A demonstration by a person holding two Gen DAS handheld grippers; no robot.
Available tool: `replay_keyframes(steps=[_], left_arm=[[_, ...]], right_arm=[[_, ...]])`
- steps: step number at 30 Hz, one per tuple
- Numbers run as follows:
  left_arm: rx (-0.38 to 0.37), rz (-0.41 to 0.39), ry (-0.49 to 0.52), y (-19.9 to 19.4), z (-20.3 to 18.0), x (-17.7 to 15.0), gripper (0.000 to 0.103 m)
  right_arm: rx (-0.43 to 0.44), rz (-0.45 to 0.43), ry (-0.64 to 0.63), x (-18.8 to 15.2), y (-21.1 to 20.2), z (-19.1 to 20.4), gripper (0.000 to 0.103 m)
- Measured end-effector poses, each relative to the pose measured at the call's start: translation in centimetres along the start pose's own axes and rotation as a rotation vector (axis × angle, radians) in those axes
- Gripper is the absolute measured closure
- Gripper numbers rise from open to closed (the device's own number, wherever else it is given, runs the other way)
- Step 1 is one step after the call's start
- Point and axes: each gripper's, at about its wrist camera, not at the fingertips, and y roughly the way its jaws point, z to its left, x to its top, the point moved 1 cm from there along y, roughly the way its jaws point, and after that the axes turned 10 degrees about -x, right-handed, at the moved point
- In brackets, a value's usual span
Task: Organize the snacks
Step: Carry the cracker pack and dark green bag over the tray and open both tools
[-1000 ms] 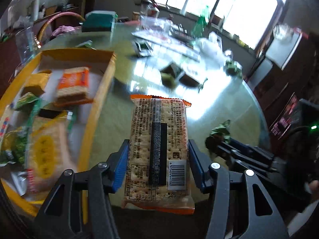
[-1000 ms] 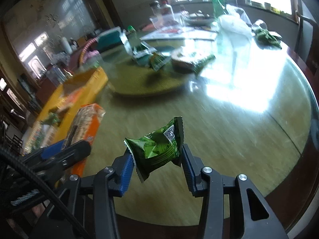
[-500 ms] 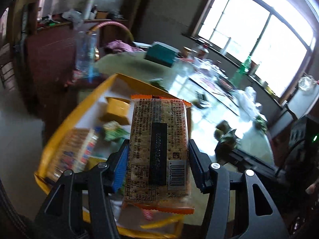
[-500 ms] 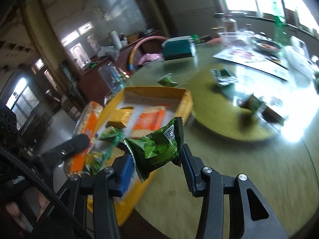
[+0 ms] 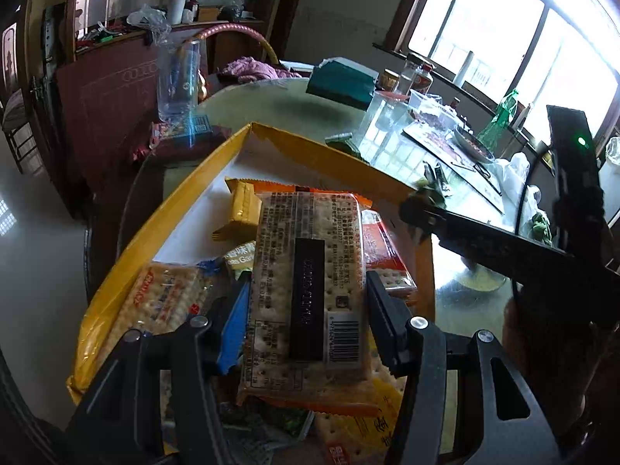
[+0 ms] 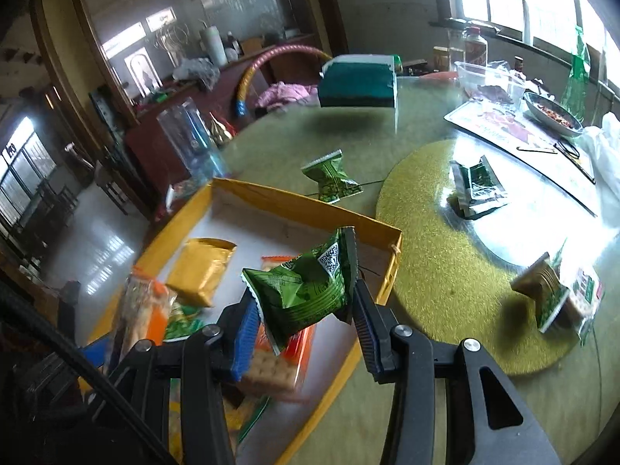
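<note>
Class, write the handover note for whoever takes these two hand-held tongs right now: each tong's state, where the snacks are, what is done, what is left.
Left tongs: shut on the cracker pack, held over the yellow box.
Right tongs: shut on a green packet, above the box's near corner.
Done: several snacks lie in the box, among them a yellow packet and an orange cracker pack.
Left: release both held snacks into the box, then fetch the green packet on the table and the packets on the round mat.
</note>
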Motion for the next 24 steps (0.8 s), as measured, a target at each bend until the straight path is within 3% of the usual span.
replay_keyframes(steps=[14, 19, 22, 24], left_arm=[[0.076, 0.036, -0.008, 1.3, 0.8, 0.1, 0.045], [0.082, 0.008, -0.011, 0.6, 0.7, 0.2, 0.027], [0.068, -0.021, -0.011, -0.4, 0.1, 0.1, 0.025], [0.07, -0.036, -0.005, -0.9, -0.3, 0.0, 0.024]], right_arm=[[-0.025, 0.039, 0.014, -0.2, 2.0, 0.1, 0.054], [-0.002, 0.022, 0.025, -0.1, 1.1, -0.2, 0.048], [0.012, -0.016, 0.053, -0.1, -0.6, -0.9, 0.04], [0.012, -0.041, 0.068, -0.2, -1.8, -1.3, 0.04]])
